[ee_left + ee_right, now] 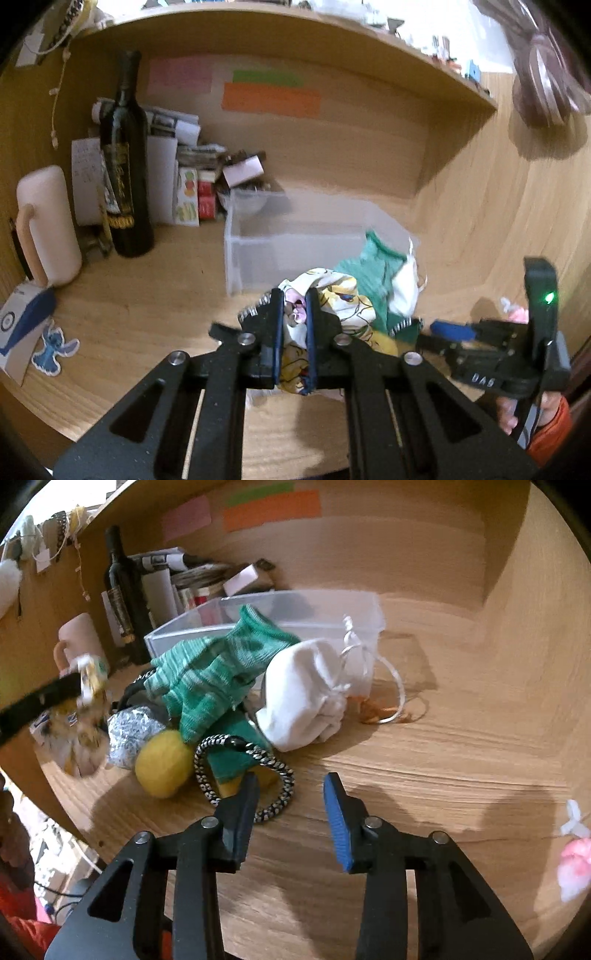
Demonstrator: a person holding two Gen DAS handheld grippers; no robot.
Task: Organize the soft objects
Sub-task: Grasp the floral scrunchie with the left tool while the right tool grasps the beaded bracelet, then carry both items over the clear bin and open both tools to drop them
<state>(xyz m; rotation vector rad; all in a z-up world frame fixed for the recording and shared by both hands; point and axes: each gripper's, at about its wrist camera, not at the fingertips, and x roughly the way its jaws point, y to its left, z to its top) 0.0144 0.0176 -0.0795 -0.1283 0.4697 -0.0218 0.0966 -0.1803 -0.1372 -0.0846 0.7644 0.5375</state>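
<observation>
My left gripper [293,306] is shut on a yellow and white printed cloth [343,299] and holds it above the wooden desk, in front of a clear plastic bin [258,243]. The same cloth [90,686] shows blurred at the left of the right wrist view. My right gripper [291,790] is open and empty, just in front of a pile: a green sock [210,675], a white pouch [303,694], a yellow ball [162,762], a black-and-white braided band [275,771] and a silver crumpled ball [129,731]. The clear bin [332,609] stands behind the pile.
A dark bottle [125,177], a pink mug [48,225] and stacked papers and boxes [207,170] stand at the back left. A pink soft thing [572,864] lies at the desk's right. Orange scraps and a white cord [388,710] lie beside the bin.
</observation>
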